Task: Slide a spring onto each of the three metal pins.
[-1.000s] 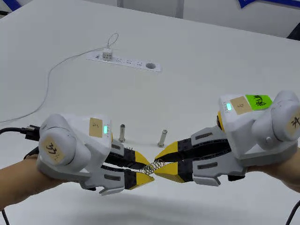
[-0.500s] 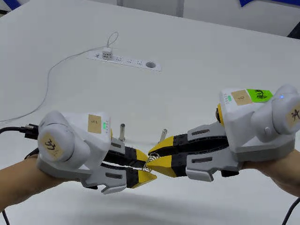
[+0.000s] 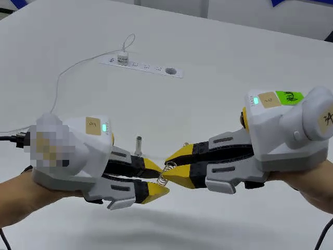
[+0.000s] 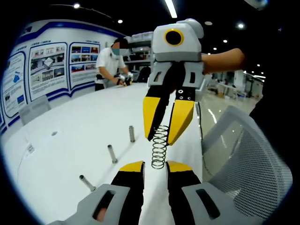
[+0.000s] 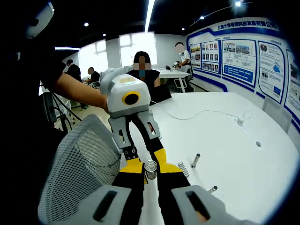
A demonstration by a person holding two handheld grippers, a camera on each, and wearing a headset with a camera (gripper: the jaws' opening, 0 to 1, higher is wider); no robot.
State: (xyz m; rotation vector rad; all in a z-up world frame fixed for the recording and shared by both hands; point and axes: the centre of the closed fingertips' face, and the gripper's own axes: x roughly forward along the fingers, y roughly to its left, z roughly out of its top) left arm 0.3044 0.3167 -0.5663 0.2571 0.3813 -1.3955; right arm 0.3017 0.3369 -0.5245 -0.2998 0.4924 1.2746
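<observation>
One spring [image 4: 159, 145] is being gripped at opposite ends by left tongs [image 4: 154, 165] and right tongs [image 5: 149, 168] above the surface [image 4: 70, 140] | three metal pins [image 4: 112, 153] are standing upright beyond.

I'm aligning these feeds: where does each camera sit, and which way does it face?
Head view: on the headset, facing forward and down at the table; forearms hold left gripper and right gripper tip to tip.
Left gripper view: on the left gripper, facing along its own jaws toward the right gripper and three pins.
Right gripper view: on the right gripper, facing back at the left gripper, own jaws below.
Shared: the spring between the tips.
</observation>
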